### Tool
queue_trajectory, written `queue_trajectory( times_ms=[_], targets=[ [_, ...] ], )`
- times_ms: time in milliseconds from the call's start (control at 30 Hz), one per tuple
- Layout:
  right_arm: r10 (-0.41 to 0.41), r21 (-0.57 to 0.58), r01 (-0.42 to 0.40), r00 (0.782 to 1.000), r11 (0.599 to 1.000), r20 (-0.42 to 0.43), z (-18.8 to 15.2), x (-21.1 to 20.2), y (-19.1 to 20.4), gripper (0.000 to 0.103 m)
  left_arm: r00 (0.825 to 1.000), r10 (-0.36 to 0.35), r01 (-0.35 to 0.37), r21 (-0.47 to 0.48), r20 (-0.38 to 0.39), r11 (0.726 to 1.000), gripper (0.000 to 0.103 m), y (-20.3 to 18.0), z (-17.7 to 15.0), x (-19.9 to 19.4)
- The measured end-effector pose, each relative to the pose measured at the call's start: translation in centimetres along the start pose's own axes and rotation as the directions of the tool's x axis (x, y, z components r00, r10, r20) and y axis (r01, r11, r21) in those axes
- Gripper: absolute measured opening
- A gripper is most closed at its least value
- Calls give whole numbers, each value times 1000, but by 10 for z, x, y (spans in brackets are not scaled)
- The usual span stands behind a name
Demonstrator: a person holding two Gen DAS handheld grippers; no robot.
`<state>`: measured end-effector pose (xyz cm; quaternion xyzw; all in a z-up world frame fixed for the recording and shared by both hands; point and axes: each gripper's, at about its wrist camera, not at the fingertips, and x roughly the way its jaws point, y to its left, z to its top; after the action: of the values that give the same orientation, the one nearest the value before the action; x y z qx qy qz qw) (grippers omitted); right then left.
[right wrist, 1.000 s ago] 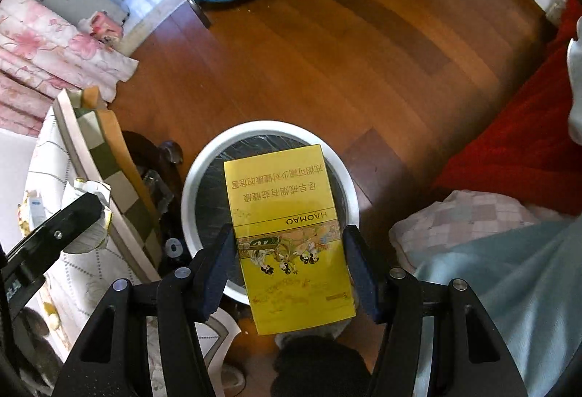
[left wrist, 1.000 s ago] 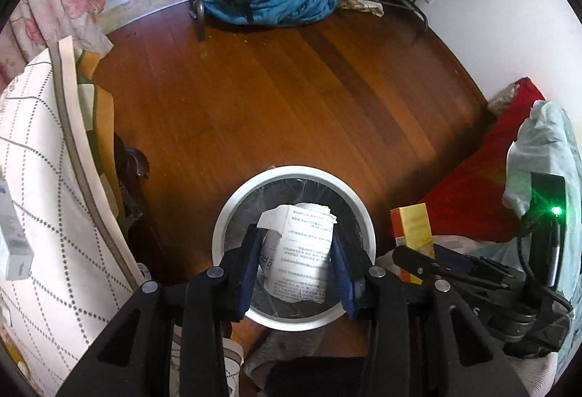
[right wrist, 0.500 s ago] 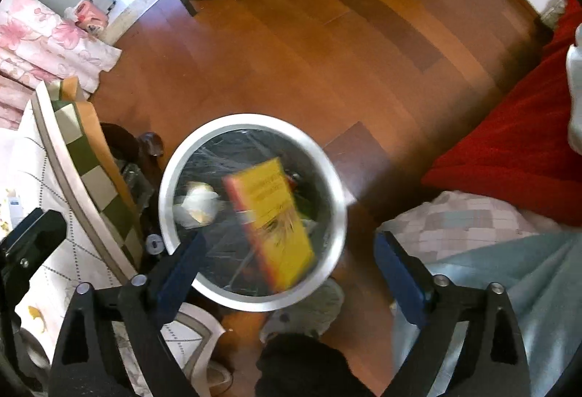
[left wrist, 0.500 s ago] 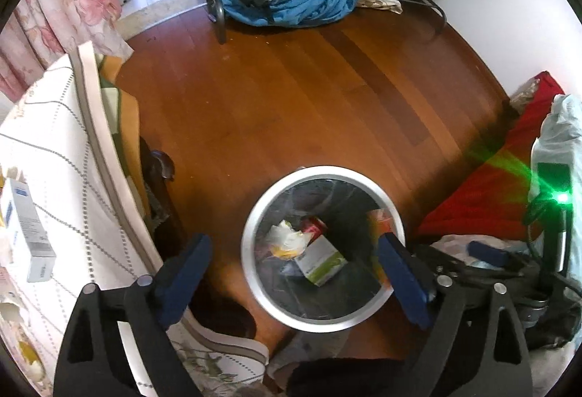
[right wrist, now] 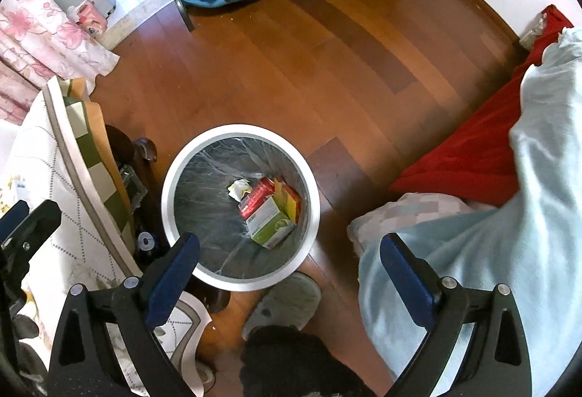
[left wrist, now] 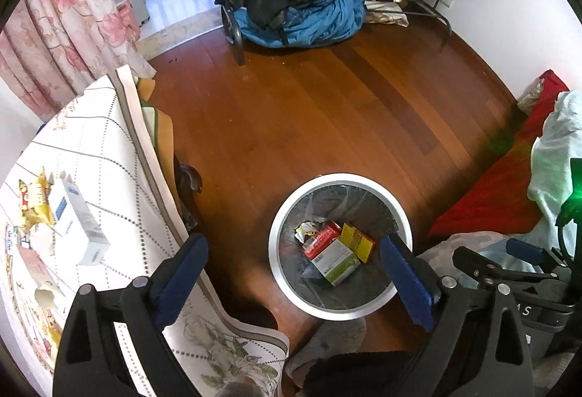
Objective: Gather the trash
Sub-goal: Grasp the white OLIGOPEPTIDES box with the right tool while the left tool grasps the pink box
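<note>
From left to right: the table (left wrist: 91, 157) with its dotted cloth carries a white carton (left wrist: 78, 220) and a yellow snack wrapper (left wrist: 34, 202); its edge stands just beside the white-rimmed bin (left wrist: 340, 311) on the wooden floor (left wrist: 309, 113); a red blanket (left wrist: 498, 186) and pale blue cloth (right wrist: 509, 233) lie at right. Your left gripper (left wrist: 294, 279) and right gripper (right wrist: 289, 275) both hang above the bin, fingers spread wide and empty. Inside the bin lie the crumpled paper (left wrist: 305, 229), a red packet (left wrist: 320, 239), a green-and-white box (left wrist: 336, 260) and the yellow box (left wrist: 358, 240). One second ago you held the paper in the left gripper and the yellow box in the right; both now rest in the bin.
</note>
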<state>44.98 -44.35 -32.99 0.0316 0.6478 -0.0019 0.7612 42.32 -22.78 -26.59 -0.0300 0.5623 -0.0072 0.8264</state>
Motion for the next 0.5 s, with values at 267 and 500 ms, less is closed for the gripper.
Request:
queue_trajectory(
  times_ms=[267,500],
  targets=[
    [71,-38,-66,988,997,138,-4,-91,29,101,992,21,-13,-64,123,998,97,35,8,-76],
    [228,-205,-184,949,961,217,-5,-157,142,101,961,174,-106,-293,216,950,97,166,-10,-150]
  ],
)
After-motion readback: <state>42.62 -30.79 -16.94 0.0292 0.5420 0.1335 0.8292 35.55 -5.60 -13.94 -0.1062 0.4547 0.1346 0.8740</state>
